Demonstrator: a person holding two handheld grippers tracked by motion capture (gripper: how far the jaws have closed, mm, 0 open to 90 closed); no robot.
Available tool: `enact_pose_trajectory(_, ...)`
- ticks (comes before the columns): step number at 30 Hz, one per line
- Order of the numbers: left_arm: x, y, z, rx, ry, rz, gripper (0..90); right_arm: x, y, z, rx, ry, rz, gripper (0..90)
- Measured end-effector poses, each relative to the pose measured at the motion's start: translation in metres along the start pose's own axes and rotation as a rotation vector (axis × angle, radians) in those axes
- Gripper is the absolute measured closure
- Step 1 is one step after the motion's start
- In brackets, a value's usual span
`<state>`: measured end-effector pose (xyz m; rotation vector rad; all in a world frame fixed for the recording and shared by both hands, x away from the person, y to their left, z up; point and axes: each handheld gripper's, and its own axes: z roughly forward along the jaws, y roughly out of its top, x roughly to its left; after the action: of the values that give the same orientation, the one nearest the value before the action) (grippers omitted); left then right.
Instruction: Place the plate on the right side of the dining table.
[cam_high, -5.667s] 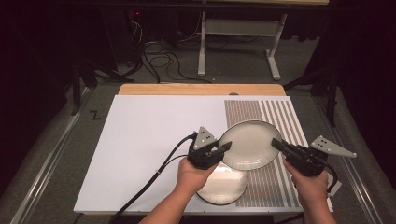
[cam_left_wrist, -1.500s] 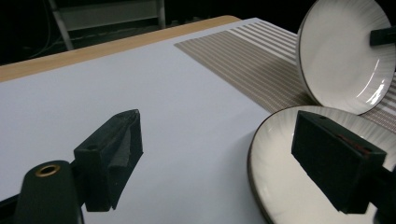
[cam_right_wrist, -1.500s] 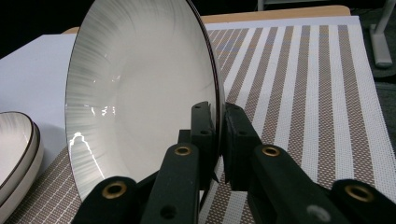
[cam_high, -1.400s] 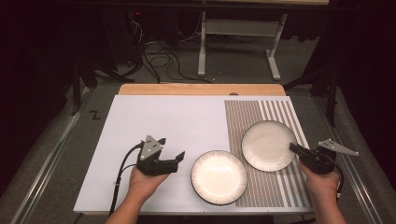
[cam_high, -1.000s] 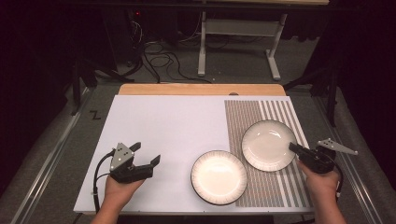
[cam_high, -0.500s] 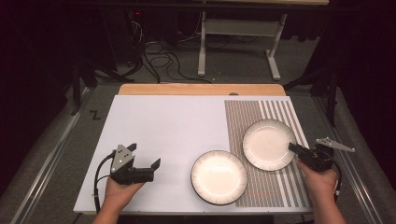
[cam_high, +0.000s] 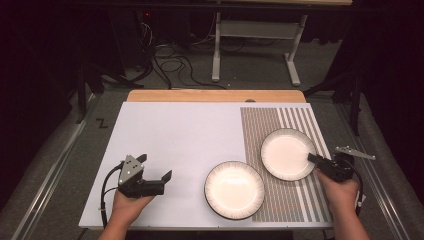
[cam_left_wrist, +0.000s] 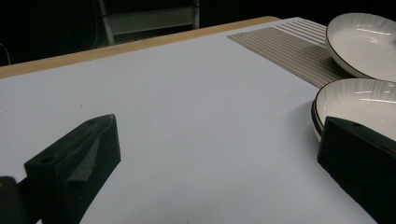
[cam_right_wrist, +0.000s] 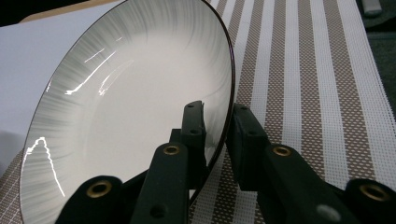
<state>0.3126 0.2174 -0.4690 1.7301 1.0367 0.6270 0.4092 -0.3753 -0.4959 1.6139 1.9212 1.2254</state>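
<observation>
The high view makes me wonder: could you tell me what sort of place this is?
Probably a lab or recording workspace, not a kitchen: a white board with a striped mat on the floor, loose cables and a metal stand behind.

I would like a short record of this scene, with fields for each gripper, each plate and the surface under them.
left gripper: jaws wide open, nothing between them, over the bare white board
right gripper: one jaw on each side of the far plate's rim; jaws have just been opening
far plate: on the striped mat
near plate: half on the mat, half on the white board
plates: side by side, apart
</observation>
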Motion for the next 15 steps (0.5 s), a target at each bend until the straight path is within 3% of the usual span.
enact_pose_trajectory(7, -0.0006, -0.0013, 0.0022, 0.015, -0.003, 0.009, 0.2, -0.003, -0.0004, 0.0045, 0.034, -0.012, 0.054, 77.1)
enact_pose_trajectory(11, -0.0005, -0.0013, 0.003, 0.016, -0.009, 0.009, 0.2, -0.0028, -0.0009, 0.0075, 0.049, -0.044, 0.057, 76.4)
enact_pose_trajectory(12, -0.0007, -0.0015, 0.0032, 0.014, -0.012, 0.006, 0.2, -0.0021, -0.0009, 0.0081, 0.057, -0.084, 0.031, 77.1)
enact_pose_trajectory(15, 0.0002, -0.0019, 0.0033, 0.018, -0.016, 0.007, 0.1, -0.0026, -0.001, 0.0092, 0.056, -0.086, 0.044, 76.9)
